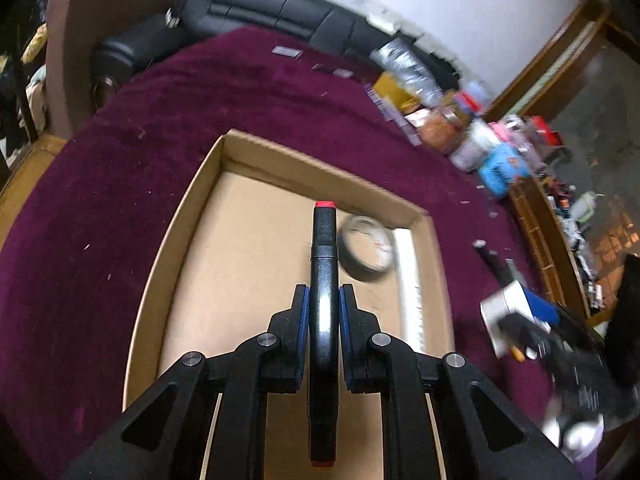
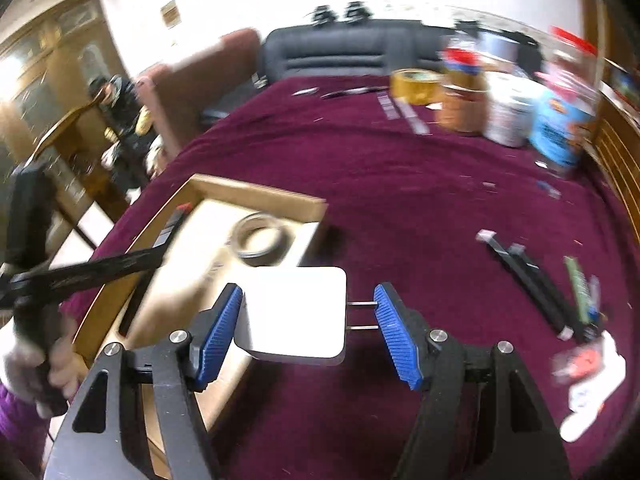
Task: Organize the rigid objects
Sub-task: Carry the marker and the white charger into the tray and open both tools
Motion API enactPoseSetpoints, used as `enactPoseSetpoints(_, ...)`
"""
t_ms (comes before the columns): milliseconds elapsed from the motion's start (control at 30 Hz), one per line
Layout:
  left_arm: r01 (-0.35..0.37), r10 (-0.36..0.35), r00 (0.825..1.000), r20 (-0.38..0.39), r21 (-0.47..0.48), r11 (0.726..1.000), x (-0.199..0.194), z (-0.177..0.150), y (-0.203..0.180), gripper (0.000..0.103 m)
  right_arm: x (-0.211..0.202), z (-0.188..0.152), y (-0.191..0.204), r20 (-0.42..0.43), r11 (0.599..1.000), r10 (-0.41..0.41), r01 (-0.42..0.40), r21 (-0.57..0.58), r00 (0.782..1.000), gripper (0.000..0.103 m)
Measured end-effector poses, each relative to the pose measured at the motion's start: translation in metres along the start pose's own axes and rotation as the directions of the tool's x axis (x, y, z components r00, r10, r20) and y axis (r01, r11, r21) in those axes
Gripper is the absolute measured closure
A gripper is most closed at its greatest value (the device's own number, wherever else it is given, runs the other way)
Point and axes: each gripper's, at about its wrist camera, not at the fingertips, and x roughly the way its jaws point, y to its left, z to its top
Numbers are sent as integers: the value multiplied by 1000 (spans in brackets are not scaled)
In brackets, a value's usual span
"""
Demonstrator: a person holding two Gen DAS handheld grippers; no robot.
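A black marker with a red cap [image 1: 324, 272] is clenched between the blue pads of the left gripper [image 1: 324, 312] and is held above the floor of a shallow cardboard tray [image 1: 176, 240], which lies on a dark red cloth [image 1: 120, 160]. Inside the tray, a roll of tape [image 1: 366, 248] is seen at about one o'clock from the marker's tip, with a white ruler-like strip [image 1: 410, 280] just beside it along the tray's right wall. In the right wrist view, a white plug adapter [image 2: 294, 312] with two metal pins is grasped by the right gripper [image 2: 308, 320]: its body is pressed against the left pad, and its pins reach the right pad. The adapter is held over the tray's near right edge [image 2: 316, 208]. At about three o'clock from it, two black sticks [image 2: 528, 280] and a green pen [image 2: 576, 284] lie on the cloth. Jars and boxes [image 2: 508, 108] are blurred at about one o'clock.
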Motion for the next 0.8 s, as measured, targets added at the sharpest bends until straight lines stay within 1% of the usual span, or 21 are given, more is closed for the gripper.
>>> enactPoseSetpoints(100,-14,14,999,-33,-23,1000,19,8,8,92,23,2,22,-37,999,39,-40,-33,999,35)
enactPoseSetpoints(200,-28,27,999,-37,-23,999,29,14,11,92,39,2,41,-66,996,44,-49,-72,997,35)
enactPoseSetpoints(267,-24,23,999,-44,-26,999,36,18,11,92,49,1,49,-87,994,45,-53,-91,995,35)
enactPoseSetpoints(333,2,-3,999,-37,-40,999,40,21,13,91,56,-2,55,-102,993,46,-56,-101,994,35)
enactPoseSetpoints(367,19,-22,999,-40,-52,998,41,23,14,89,61,-3,58,-111,993,40,-52,-110,993,35)
enactPoseSetpoints(400,48,-51,998,-44,-70,996,42,24,15,84,64,-2,60,-116,992,35,-49,-114,993,35)
enactPoseSetpoints(467,72,-76,996,-36,-95,993,36,23,19,77,72,-3,63,-130,992,25,-42,-123,991,35)
enactPoseSetpoints(500,80,-83,996,-26,-101,992,31,23,20,77,74,-2,64,-135,991,21,-38,-125,991,35)
enactPoseSetpoints(533,91,-92,996,-6,-105,990,24,20,20,76,76,-1,64,-138,991,17,-35,-127,990,35)
enactPoseSetpoints(567,98,-97,995,17,-109,989,15,18,21,73,79,0,65,-141,991,14,-33,-128,990,35)
enactPoseSetpoints(600,106,-102,994,40,-116,988,7,16,20,66,82,1,65,-145,991,12,-30,-128,989,35)
enactPoseSetpoints(700,133,-120,987,107,-132,982,-18,7,21,55,91,4,66,-151,992,4,-23,-123,988,34)
enactPoseSetpoints(767,141,-124,983,132,-132,981,-31,2,20,52,91,5,65,-140,993,-15,-2,-119,990,34)
enactPoseSetpoints(800,142,-122,982,147,-129,982,-40,-2,19,51,90,5,65,-140,993,-12,-4,-114,990,35)
